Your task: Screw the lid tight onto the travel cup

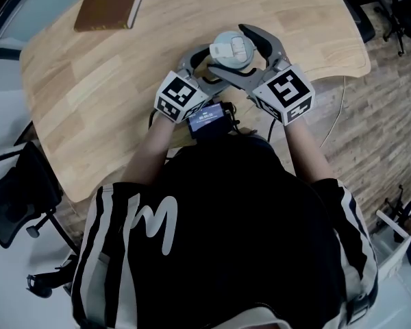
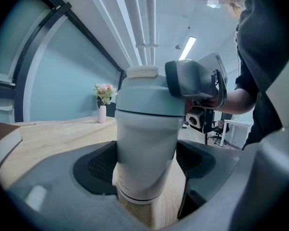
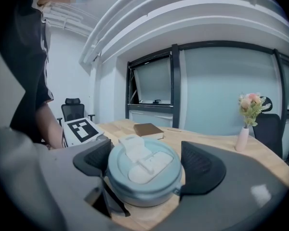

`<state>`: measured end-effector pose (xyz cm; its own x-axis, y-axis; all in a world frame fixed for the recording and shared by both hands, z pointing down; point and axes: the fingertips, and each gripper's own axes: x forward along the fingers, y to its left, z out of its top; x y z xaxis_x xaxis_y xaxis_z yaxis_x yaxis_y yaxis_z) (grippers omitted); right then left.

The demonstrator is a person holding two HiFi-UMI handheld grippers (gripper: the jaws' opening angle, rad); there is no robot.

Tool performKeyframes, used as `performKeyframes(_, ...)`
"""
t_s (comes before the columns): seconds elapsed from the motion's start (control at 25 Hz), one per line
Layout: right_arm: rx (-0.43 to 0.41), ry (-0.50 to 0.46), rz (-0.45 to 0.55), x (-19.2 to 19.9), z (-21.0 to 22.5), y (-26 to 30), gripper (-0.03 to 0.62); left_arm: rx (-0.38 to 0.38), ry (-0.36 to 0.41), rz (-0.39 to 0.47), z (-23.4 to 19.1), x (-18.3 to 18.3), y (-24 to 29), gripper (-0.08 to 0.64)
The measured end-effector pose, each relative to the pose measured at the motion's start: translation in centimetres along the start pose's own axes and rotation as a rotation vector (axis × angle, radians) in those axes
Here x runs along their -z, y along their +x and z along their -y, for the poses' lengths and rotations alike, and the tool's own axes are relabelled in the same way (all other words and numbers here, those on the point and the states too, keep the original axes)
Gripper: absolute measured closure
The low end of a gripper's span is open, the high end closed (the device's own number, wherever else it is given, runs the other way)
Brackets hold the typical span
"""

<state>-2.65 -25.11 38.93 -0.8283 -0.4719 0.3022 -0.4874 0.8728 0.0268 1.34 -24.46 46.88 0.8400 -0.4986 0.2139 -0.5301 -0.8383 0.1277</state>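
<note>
My left gripper point(image 2: 147, 163) fingers clamp travel cup point(image 2: 145, 129) body, upright on wood surface point(image 1: 274, 12); my right gripper point(image 3: 148, 163) fingers grip lid point(image 1: 231, 48) sitting on cup top

Overhead view of a wooden table point(image 1: 89, 81). A travel cup point(image 1: 222, 66) stands near its front edge, capped by a pale lid point(image 1: 233, 48). The left gripper point(image 1: 207, 64) flanks the cup's body and the right gripper point(image 1: 238, 55) brackets the lid. A brown book point(image 1: 109, 7) lies well apart at the far left.
</note>
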Motion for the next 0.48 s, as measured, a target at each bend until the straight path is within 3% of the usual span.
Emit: performKeyframes(0.48, 0.204, 0.059, 0.021, -0.01, 0.61, -0.13, 0.14, -0.013, -0.002, -0.009, 0.01, 0.22, -0.08, 0.172)
